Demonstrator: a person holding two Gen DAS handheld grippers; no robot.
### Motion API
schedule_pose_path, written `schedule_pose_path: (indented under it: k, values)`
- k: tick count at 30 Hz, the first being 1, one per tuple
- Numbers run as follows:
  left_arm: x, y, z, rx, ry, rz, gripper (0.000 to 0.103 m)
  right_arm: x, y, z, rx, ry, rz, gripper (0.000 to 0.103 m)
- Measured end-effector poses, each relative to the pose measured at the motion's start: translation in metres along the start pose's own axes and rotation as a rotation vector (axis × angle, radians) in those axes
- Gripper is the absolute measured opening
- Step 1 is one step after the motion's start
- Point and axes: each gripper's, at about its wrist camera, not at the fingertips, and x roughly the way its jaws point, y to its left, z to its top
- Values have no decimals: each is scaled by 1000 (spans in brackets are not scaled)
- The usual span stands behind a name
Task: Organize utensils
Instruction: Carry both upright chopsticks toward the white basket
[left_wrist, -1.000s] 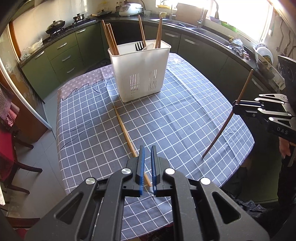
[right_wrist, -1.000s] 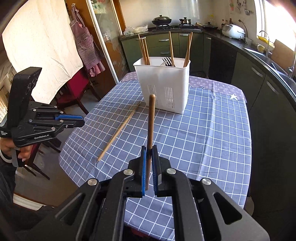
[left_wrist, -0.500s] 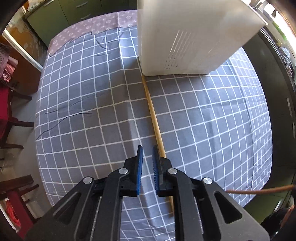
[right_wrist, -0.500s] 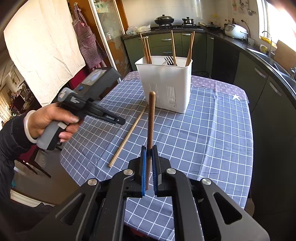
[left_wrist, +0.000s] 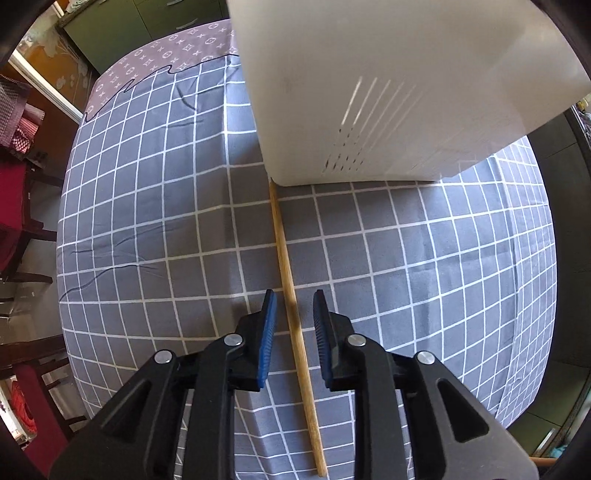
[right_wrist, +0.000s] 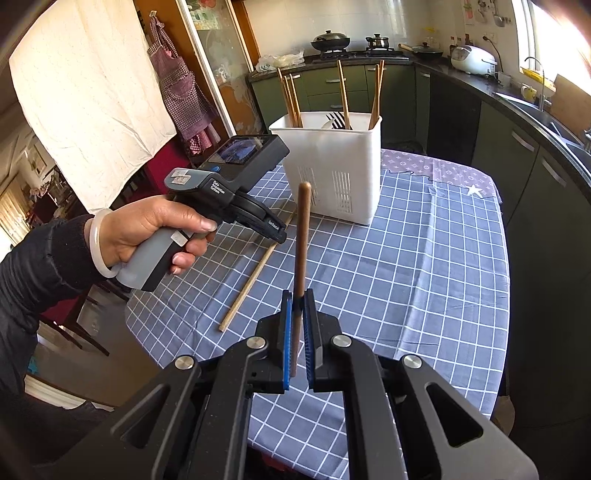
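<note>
A pale wooden chopstick (left_wrist: 291, 306) lies on the checked tablecloth, one end at the foot of the white utensil holder (left_wrist: 388, 96). My left gripper (left_wrist: 293, 304) points straight down over it, jaws opening, the stick between the blue pads without touching them. In the right wrist view the same chopstick (right_wrist: 255, 277) runs out from under the left gripper (right_wrist: 275, 236), which a hand holds. My right gripper (right_wrist: 298, 301) is shut on a dark brown chopstick (right_wrist: 301, 243) that stands upright. The holder (right_wrist: 332, 170) has several chopsticks and a black fork in it.
The table (right_wrist: 424, 266) carries a grey-blue checked cloth over a patterned purple one. Dark green kitchen cabinets (right_wrist: 517, 147) run along the right and far side. Red chairs (left_wrist: 14, 199) stand off the table's left edge.
My left gripper has swung down over the lying chopstick and its jaws have parted around it. The right gripper with the brown chopstick has kept still.
</note>
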Motion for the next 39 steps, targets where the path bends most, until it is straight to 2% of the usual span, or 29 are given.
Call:
schedule_pose_path:
  k: [9, 11, 18, 31, 39]
  values:
    - [8, -10, 18, -23, -9, 23, 19, -3, 0, -3, -6, 0, 9, 7]
    - [8, -7, 17, -12, -17, 29, 8, -3, -1, -3, -3, -2, 10, 7]
    - [-4, 1, 3, -6, -49, -2, 7, -5, -5, -5, 8, -7, 13, 7]
    - [-125, 19, -69, 87, -367, -75, 6, -7, -5, -8, 13, -16, 10, 7]
    - [-150, 19, -115, 132, -488, -88, 6, -6, -1, -10, 11, -13, 2, 7]
